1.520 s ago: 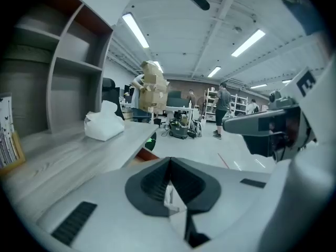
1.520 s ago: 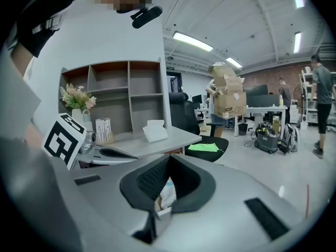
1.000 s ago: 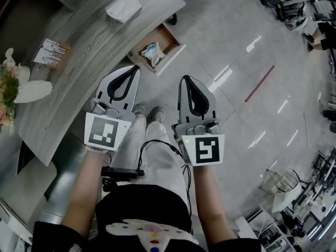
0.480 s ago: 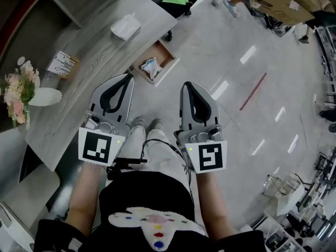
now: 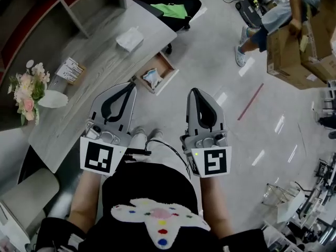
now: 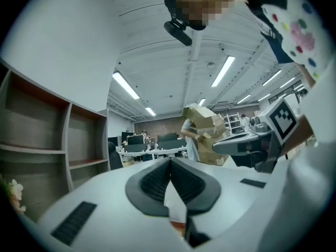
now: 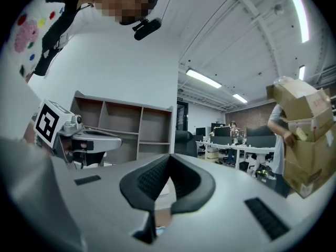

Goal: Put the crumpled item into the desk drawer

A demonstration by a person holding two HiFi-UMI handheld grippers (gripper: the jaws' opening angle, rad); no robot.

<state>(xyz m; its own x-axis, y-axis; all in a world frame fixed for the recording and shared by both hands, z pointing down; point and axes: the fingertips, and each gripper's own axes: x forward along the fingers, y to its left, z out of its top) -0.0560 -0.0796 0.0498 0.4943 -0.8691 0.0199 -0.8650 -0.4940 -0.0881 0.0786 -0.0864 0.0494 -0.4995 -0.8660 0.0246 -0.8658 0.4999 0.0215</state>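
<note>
The crumpled item (image 5: pixel 151 77) lies inside the open drawer (image 5: pixel 167 65), in the upper middle of the head view. It is a small wrinkled wad, mostly white with pale blue-green patches. It sits toward the near end of the brown wooden tray with bare wood showing beyond it. The drawer stands pulled out from the edge of the grey wood-grain desk (image 5: pixel 89 83), which runs diagonally across the upper left of the frame.

Both grippers are held side by side in the lower middle of that view, well apart from the drawer and over the pale floor (image 5: pixel 220 62). The left gripper (image 5: pixel 130 85) has its dark ribbed pads pressed together at the tips with nothing between them. The right gripper (image 5: pixel 195 91) is closed the same way and also holds nothing. Each gripper's own view shows its pads meeting in a point, with an office ceiling and shelves (image 6: pixel 47 140) beyond.

On the desk top lie a white tissue (image 5: pixel 129 38) near the far end, a small printed box (image 5: pixel 71 70), and a bunch of pink flowers (image 5: pixel 29 88) in a white vase (image 5: pixel 52 99) at the left edge. At the upper right a person (image 5: pixel 278 12) carries cardboard boxes (image 5: pixel 299 51).
</note>
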